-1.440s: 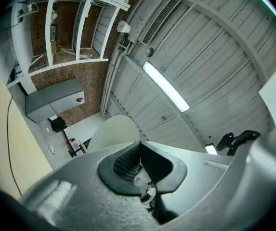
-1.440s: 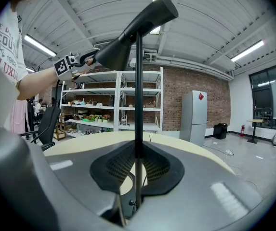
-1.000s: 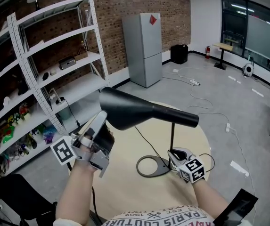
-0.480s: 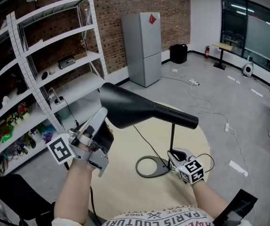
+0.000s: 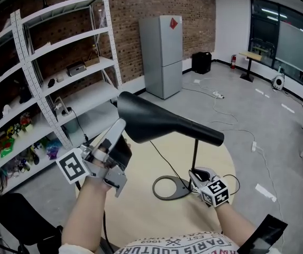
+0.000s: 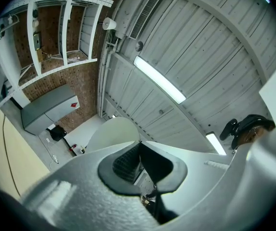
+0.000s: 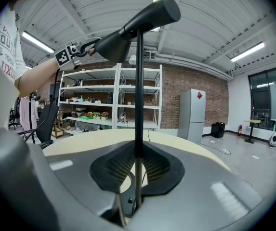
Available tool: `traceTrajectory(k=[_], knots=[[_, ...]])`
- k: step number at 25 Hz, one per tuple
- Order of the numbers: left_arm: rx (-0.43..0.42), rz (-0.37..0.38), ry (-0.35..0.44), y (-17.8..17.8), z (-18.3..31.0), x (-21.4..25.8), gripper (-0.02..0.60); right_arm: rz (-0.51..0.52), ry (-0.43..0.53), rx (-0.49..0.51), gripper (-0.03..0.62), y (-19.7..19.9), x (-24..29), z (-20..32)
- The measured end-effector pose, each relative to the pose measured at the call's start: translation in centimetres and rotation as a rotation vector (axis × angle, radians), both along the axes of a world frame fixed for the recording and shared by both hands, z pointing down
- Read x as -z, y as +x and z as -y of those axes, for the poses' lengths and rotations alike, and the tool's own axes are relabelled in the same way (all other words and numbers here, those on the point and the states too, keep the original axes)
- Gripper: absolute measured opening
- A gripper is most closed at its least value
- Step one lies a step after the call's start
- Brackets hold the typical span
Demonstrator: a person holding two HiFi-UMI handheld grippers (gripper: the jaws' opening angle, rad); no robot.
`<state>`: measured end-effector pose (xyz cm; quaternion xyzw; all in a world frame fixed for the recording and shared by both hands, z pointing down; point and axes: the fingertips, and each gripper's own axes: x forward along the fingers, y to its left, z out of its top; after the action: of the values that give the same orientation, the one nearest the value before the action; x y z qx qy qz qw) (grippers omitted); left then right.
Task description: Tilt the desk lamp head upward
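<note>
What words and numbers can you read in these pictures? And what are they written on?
"PARIS COUTUR": on the person's shirt, head view; the end is cut off.
"1962": same shirt, in the head view and the right gripper view.
"LUXU": same shirt, right gripper view; only part of the word shows.
Red diamond sticker on the fridge: too small to read.
Marker squares: patterns only, no words.

In the head view the fingers of the left gripper (image 5: 119, 134) end unseen against the black lamp head (image 5: 156, 123). The right gripper (image 5: 196, 174) covers the foot of the pole (image 5: 194, 155) on the desk (image 5: 140, 205). Items on the shelf (image 5: 61, 78) are too small to name.
</note>
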<state>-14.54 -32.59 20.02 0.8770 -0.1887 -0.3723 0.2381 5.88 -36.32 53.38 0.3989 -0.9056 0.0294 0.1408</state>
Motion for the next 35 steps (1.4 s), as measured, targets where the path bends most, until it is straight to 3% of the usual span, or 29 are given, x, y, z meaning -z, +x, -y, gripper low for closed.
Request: traceTrajectory(k=[3, 6, 10, 13, 16, 21, 23, 27, 31, 35], knots=[[-0.002, -0.023, 0.018, -0.1, 0.1, -0.3, 0.015, -0.005, -0.009, -0.029, 0.043, 0.1, -0.1, 0.1], [-0.023, -0.04, 0.008, -0.4, 0.1, -0.9, 0.08, -0.02, -0.022, -0.044, 0.04, -0.1, -0.2, 0.1], [-0.018, -0.004, -0.012, -0.1, -0.2, -3.2, 0.118, -0.052, 0.0, -0.047, 0.054, 0.2, 0.3, -0.2], [0.044, 0.027, -0.05, -0.4, -0.5, -6.2, 0.141, -0.014, 0.023, -0.07, 0.057, 0.9, 1.8, -0.5], [0.13, 0.15, -0.077, -0.5, -1.2, -10.0, 0.14, 0.011, 0.06, -0.076, 0.051, 1.4, 4.0, -1.9], [0.208, 0.445, 0.006, 1.7, -5.2, -13.5, 0.128, 0.052, 0.096, 0.028, 0.04, 0.1, 8.3, -7.4], [0.19, 0.537, 0.046, 3.8, -7.4, -14.6, -0.003, 0.083, 0.105, 0.094, 0.017, -0.8, 10.2, -10.3], [0.069, 0.657, 0.114, 9.0, -11.9, -16.4, 0.0, 0.087, 0.093, 0.223, -0.002, -2.6, 12.2, -15.9], [0.047, 0.852, 0.173, 11.9, -15.1, -18.4, 0.0, 0.067, 0.086, 0.297, -0.002, -4.2, 12.6, -19.6], [0.067, 0.882, 0.221, 13.2, -17.6, -17.9, 0.0, 0.032, 0.067, 0.327, -0.002, -4.1, 12.3, -22.4]])
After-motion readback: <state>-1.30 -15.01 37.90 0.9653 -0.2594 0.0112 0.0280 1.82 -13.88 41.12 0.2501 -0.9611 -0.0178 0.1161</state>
